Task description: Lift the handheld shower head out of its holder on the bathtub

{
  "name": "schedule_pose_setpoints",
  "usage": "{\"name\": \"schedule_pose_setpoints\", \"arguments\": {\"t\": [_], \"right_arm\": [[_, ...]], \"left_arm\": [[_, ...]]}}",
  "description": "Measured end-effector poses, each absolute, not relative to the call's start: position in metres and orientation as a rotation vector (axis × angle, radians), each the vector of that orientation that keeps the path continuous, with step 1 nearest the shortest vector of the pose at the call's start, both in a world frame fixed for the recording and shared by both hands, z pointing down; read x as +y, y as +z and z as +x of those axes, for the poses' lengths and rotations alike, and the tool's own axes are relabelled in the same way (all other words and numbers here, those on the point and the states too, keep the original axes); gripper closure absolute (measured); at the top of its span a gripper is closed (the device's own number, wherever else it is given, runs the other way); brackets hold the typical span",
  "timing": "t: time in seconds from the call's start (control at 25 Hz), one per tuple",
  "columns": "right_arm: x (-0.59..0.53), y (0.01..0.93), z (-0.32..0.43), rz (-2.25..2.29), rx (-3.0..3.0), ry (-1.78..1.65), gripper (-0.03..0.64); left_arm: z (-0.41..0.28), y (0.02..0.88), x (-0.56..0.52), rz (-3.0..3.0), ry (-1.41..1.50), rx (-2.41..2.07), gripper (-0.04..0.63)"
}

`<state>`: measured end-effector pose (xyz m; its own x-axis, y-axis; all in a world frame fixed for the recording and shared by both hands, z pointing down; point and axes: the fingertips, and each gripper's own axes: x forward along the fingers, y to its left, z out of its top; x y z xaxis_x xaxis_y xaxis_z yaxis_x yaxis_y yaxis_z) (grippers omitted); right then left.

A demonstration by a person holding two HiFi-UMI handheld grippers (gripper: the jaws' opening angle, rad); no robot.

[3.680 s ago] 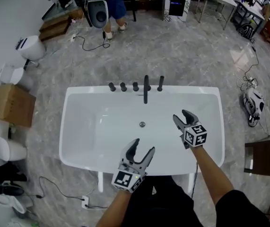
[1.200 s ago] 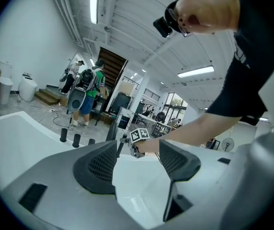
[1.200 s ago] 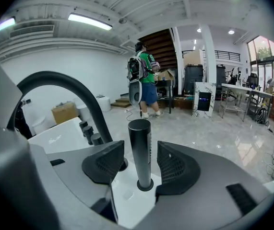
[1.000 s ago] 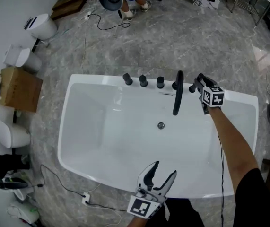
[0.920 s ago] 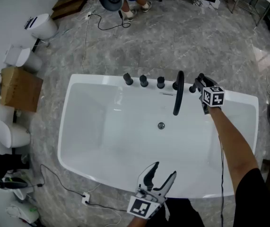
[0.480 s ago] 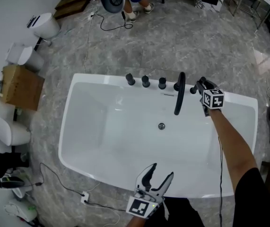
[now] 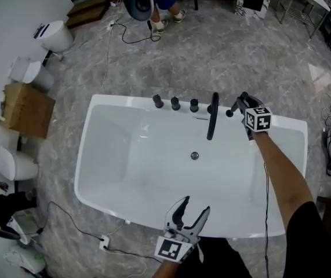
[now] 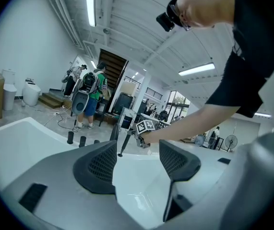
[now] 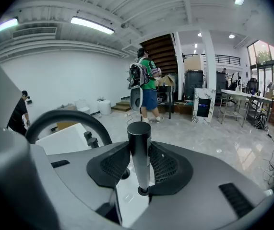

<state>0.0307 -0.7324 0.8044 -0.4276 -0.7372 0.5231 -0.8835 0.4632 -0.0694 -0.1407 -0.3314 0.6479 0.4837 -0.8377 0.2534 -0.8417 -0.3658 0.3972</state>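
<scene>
**A:** Where is the shower head?

**B:** The shower head (image 9: 139,133) is a dark round stick. It stands upright between the pads of the right tongs (image 9: 139,157), at the far rim of the white bathtub (image 7: 113,106), just right of the tall curved spout (image 7: 212,117).

**A:** Do the tongs have it?

**B:** Yes. The right tongs have just been closing, and both ribbed pads now press on the sides of the stick, about halfway up. Its lower end, which has a small ring, hangs over the white rim. I cannot tell whether that end is clear of the holder.

**A:** And the other hand?

**B:** The left tongs (image 8: 137,150) hover at the near rim, well apart from the shower head. Their jaws are wide and empty and point across the tub.

**A:** Any writing to read?

**B:** The cube (image 7: 257,119) on the right tongs carries black-and-white square markers, which are patterns rather than letters. A dark panel (image 9: 203,107) with a blue glow stands at the back of the room, and anything on it is too small to read.

**A:** What else is around the tub?

**B:** Three dark knobs (image 7: 175,103) stand in a row on the rim, left of the spout. The drain (image 7: 195,155) sits in the tub floor. On the grey marbled floor (image 7: 211,57) a cardboard box (image 7: 23,110) lies off to the left, and a person in a green top (image 9: 146,85) with a backpack stands beyond the tub
</scene>
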Motion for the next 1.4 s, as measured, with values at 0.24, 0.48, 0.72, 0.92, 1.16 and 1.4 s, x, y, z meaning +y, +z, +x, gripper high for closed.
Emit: {"name": "schedule_pose_setpoints", "arguments": {"t": [0.24, 0.48, 0.72, 0.92, 1.16, 1.4], "right_arm": [[-0.718, 0.756, 0.026, 1.352, -2.320, 0.450, 0.494], [-0.697, 0.693, 0.024, 1.364, -2.346, 0.428, 0.494], [-0.679, 0.627, 0.026, 1.370, -2.349, 0.381, 0.494], [-0.668, 0.562, 0.020, 1.359, -2.375, 0.289, 0.494], [-0.654, 0.495, 0.013, 1.476, -2.399, 0.296, 0.494], [-0.642, 0.440, 0.011, 1.501, -2.439, 0.203, 0.494]], "left_arm": [[-0.143, 0.611, -0.331, 2.279, -0.010, -1.403, 0.342], [-0.146, 0.569, -0.324, 2.308, -0.046, -1.418, 0.342], [-0.152, 0.534, -0.305, 2.352, -0.049, -1.407, 0.342], [-0.168, 0.513, -0.289, 2.400, -0.082, -1.417, 0.342], [-0.197, 0.487, -0.284, 2.430, -0.102, -1.421, 0.342], [-0.202, 0.463, -0.284, 2.467, -0.138, -1.450, 0.342]]}}
